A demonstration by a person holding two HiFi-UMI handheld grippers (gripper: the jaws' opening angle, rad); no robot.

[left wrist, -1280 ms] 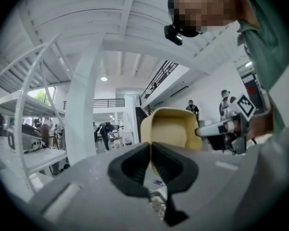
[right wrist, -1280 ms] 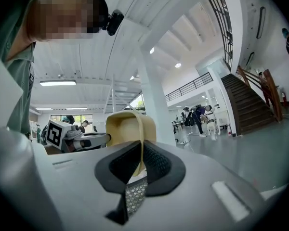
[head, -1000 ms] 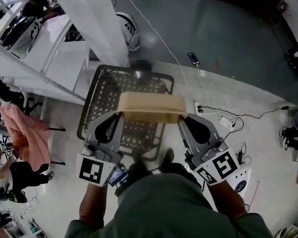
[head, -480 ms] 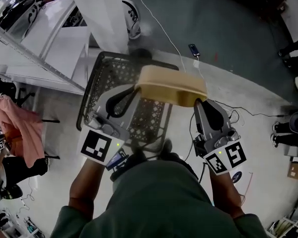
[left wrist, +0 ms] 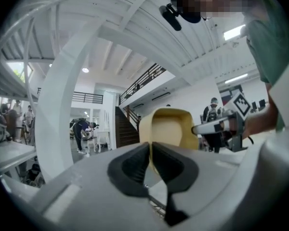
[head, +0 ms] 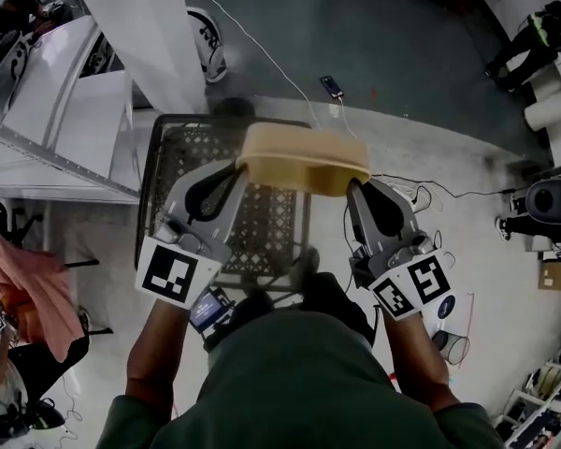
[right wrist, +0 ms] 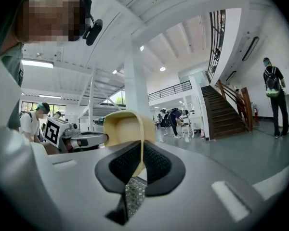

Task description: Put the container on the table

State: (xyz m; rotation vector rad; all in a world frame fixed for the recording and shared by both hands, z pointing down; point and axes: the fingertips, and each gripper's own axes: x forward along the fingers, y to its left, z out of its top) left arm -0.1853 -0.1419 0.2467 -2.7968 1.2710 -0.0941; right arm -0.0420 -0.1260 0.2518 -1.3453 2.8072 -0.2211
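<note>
A tan, oblong container (head: 304, 160) hangs in the air above a dark wire cart (head: 173, 199). My left gripper (head: 241, 168) is shut on the container's left rim and my right gripper (head: 353, 185) is shut on its right rim. In the left gripper view the container (left wrist: 171, 129) rises just beyond the closed jaws, with the other gripper behind it. The right gripper view shows the container's (right wrist: 125, 129) thin rim pinched between the black pads (right wrist: 156, 162).
A white pillar (head: 150, 26) and white tables (head: 61, 92) stand to the upper left. Cables, a power strip (head: 411, 195) and a phone (head: 334, 87) lie on the floor to the right. A pink cloth (head: 28, 283) hangs at far left. People stand far off.
The container has stayed held between both grippers above the cart. After rising and tilting half a second ago, it now sits a little lower and more level, and the head view has shifted.
</note>
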